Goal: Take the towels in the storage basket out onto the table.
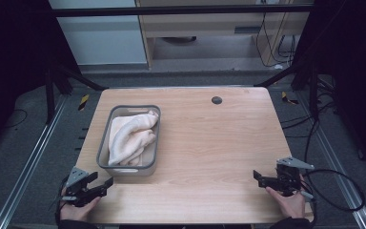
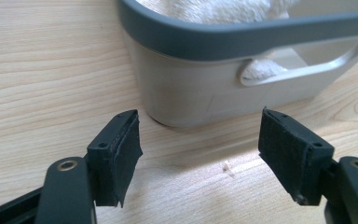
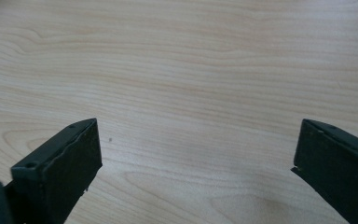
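A grey-rimmed plastic basket [image 1: 103,148] stands on the left half of the wooden table [image 1: 209,143], with a cream towel [image 1: 131,133] bundled inside it. My left gripper [image 1: 104,183] rests at the table's front left corner, just in front of the basket, jaws open and nothing between them. In the left gripper view the basket's near wall and handle slot [image 2: 303,70] stand close ahead of the open gripper [image 2: 200,154], with towel [image 2: 214,9] above the rim. My right gripper [image 1: 257,176] sits near the front right edge, open over bare wood [image 3: 196,158].
A small dark round grommet [image 1: 216,100] is set in the table near its far edge. Black cables [image 1: 333,186] trail off the right side onto the floor. Metal frame rails run along both sides of the table.
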The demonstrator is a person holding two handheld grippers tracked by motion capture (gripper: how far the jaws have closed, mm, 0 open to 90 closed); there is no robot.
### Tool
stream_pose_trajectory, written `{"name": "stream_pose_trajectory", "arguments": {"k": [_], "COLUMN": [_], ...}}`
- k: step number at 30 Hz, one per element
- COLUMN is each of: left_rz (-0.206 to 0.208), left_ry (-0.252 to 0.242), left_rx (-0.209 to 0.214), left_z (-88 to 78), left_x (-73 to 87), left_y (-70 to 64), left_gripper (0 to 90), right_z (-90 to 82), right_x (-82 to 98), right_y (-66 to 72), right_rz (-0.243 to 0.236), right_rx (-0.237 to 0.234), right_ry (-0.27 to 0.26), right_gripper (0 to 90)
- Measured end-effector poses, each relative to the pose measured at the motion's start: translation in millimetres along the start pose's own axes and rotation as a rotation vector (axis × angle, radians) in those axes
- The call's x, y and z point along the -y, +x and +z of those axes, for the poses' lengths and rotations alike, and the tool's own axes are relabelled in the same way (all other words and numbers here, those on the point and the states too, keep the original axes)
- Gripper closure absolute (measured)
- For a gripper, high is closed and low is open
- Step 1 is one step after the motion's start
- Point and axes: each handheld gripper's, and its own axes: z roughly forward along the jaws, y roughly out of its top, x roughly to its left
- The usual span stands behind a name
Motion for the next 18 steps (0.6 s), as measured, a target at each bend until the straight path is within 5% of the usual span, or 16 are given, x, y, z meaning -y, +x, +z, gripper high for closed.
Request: {"name": "stream_pose_trajectory", "arguments": {"k": [18], "left_rz": [-0.035], "left_ry": [-0.115], "left_rx": [-0.032], "left_z": [-27.1], "left_x": [-14.3], "left_y": [11.1], "left_gripper": [27.5], "right_z": [-8.5], "right_x": [3.6], "right_y": [14.4], "right_rz": [-0.083], "right_rx": [0.039], "right_ry": [-0.104], "right_gripper": [15.0]}}
